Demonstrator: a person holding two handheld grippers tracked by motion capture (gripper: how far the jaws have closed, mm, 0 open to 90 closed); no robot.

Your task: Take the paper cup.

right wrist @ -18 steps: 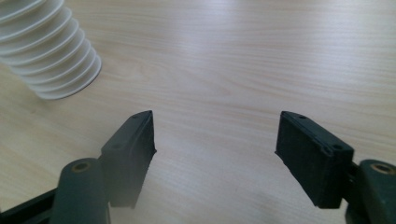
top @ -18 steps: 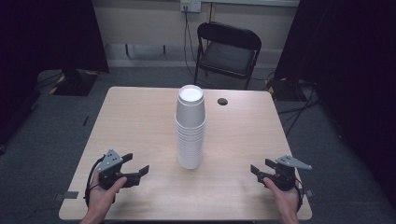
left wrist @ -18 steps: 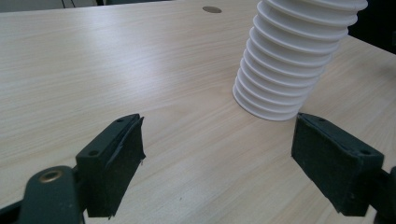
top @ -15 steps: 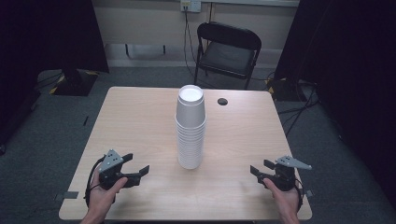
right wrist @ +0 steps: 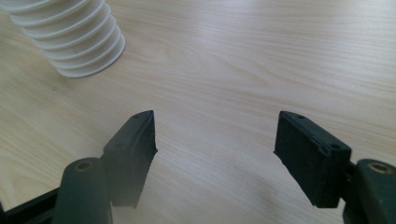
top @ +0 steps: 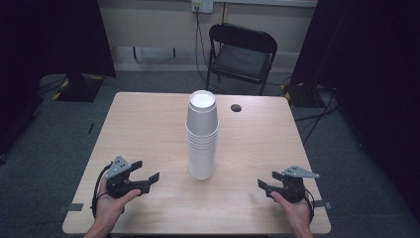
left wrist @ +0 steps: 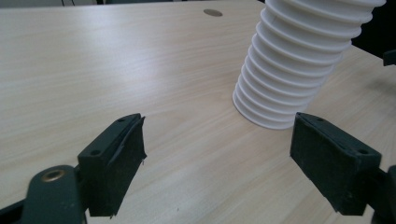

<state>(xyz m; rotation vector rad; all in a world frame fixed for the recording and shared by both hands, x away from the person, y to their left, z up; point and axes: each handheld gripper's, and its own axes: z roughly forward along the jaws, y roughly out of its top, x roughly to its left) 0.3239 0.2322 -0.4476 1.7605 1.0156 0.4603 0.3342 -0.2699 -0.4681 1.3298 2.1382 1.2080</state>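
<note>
A tall stack of white foam cups (top: 201,134) stands upside down at the middle of the light wooden table (top: 148,129). My left gripper (top: 147,171) rests low near the front left of the table, open, with nothing between its jaws. In the left gripper view the stack of cups (left wrist: 294,60) rises ahead and to the right of that gripper (left wrist: 217,130). My right gripper (top: 268,179) sits near the front right, also open and empty. In the right gripper view the stack's base (right wrist: 70,32) is at the upper left, well beyond that gripper (right wrist: 215,123).
A small dark round hole (top: 236,107) marks the tabletop behind the cups. A black folding chair (top: 241,54) stands past the far edge. Dark curtains hang on both sides, and grey carpet surrounds the table.
</note>
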